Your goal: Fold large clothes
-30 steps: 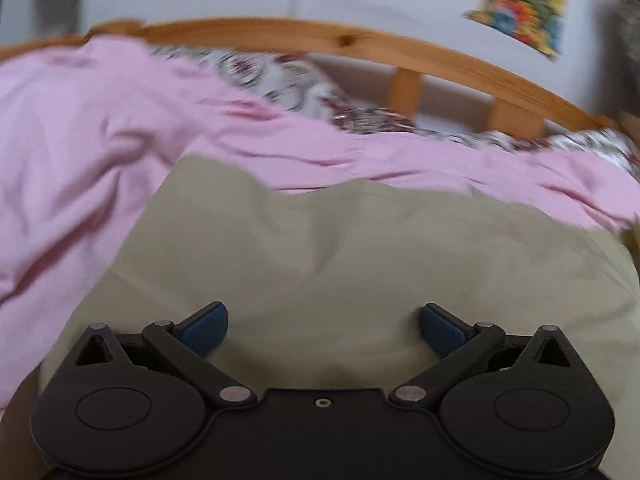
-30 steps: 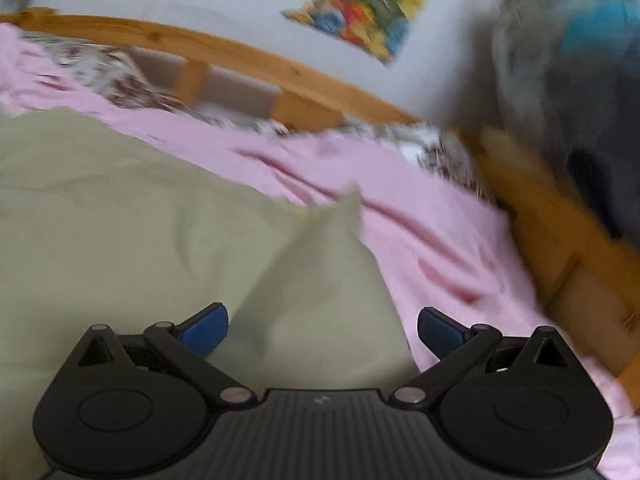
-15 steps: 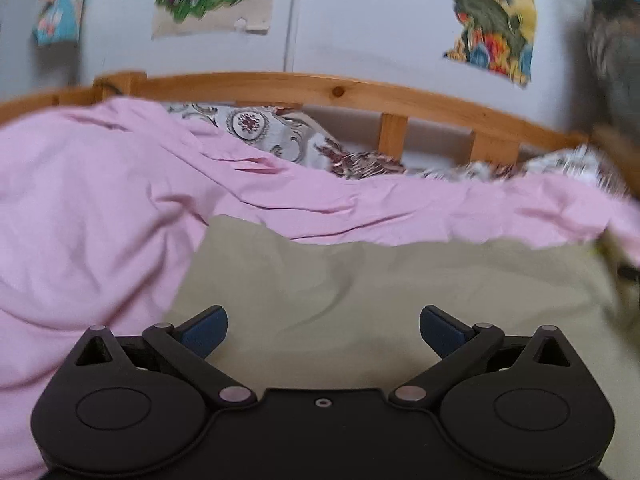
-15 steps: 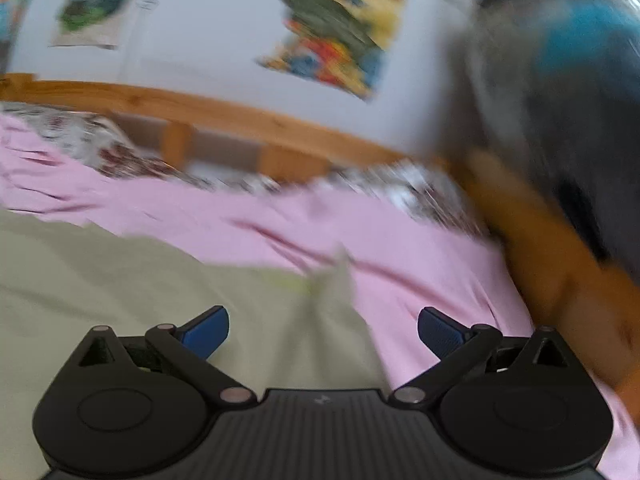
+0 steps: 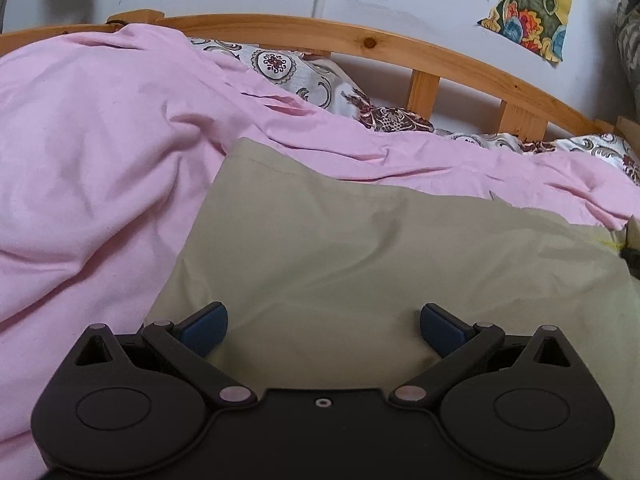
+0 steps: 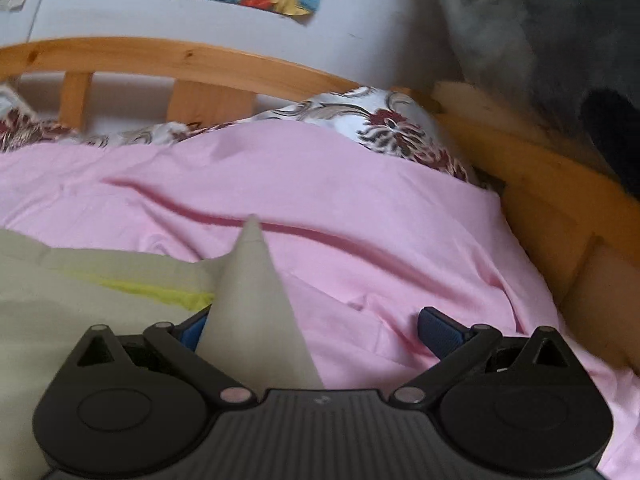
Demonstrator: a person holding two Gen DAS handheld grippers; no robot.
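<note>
Khaki garment (image 5: 380, 264) lies flat on pink bedsheet (image 5: 92, 152). Left tool (image 5: 323, 330) and right tool (image 6: 316, 330) both spread, gripping nothing; corner flap drapes over right. Mid-fold; next needs regrasping edges.

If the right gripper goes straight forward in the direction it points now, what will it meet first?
Probably the raised corner of the khaki cloth lying between the open right gripper fingers; past it, the pink sheet. Depth is unclear.
</note>
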